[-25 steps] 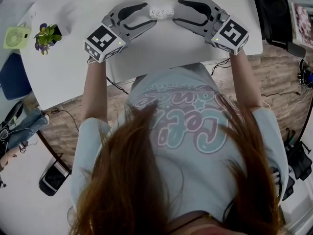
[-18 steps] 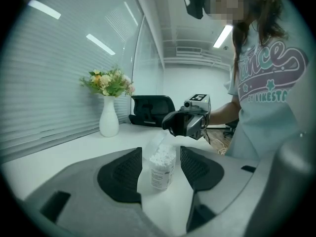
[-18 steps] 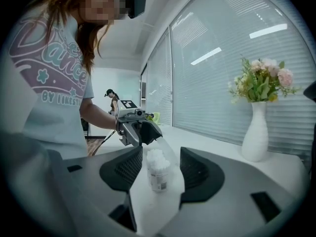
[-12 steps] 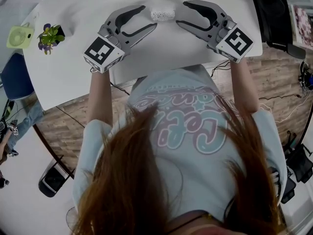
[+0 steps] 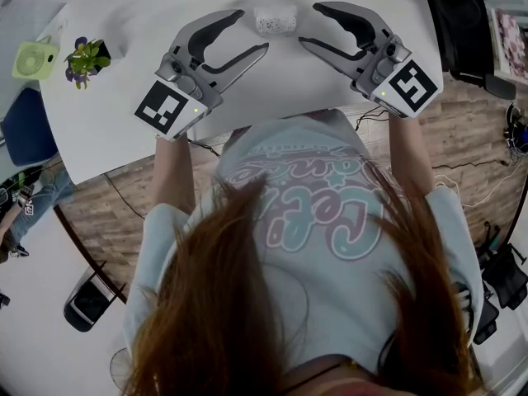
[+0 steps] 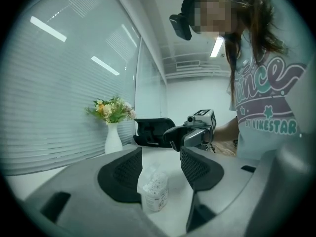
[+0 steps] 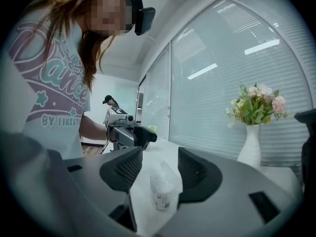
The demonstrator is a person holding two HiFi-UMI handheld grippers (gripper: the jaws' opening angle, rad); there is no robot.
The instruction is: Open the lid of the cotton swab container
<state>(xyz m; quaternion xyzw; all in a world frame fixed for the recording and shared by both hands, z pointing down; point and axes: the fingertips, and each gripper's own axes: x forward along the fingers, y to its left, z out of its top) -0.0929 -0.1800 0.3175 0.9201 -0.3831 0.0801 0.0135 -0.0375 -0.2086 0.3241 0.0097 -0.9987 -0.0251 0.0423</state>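
Observation:
The cotton swab container [image 5: 275, 19] is a small clear tub full of white swabs, upright on the white table [image 5: 107, 114]. My left gripper [image 5: 252, 33] hangs open just left of it, and my right gripper [image 5: 311, 26] hangs open just right of it. Neither touches it. In the left gripper view the container [image 6: 155, 191] shows low between the open pads [image 6: 123, 174], with the right gripper [image 6: 190, 135] beyond. The right gripper view shows the container [image 7: 162, 191] below its open jaws and the left gripper [image 7: 126, 135] opposite. Whether the clear lid is up I cannot tell.
A small potted plant [image 5: 82, 58] and a green fan [image 5: 31, 59] stand at the table's left end. A white vase of flowers [image 6: 113, 137] stands by the blinds, a black chair [image 6: 153, 132] behind it. The table's near edge runs by the person's body.
Both grippers have lifted and drawn slightly back from the container, their tips now farther from its sides. The container has stayed where it stood.

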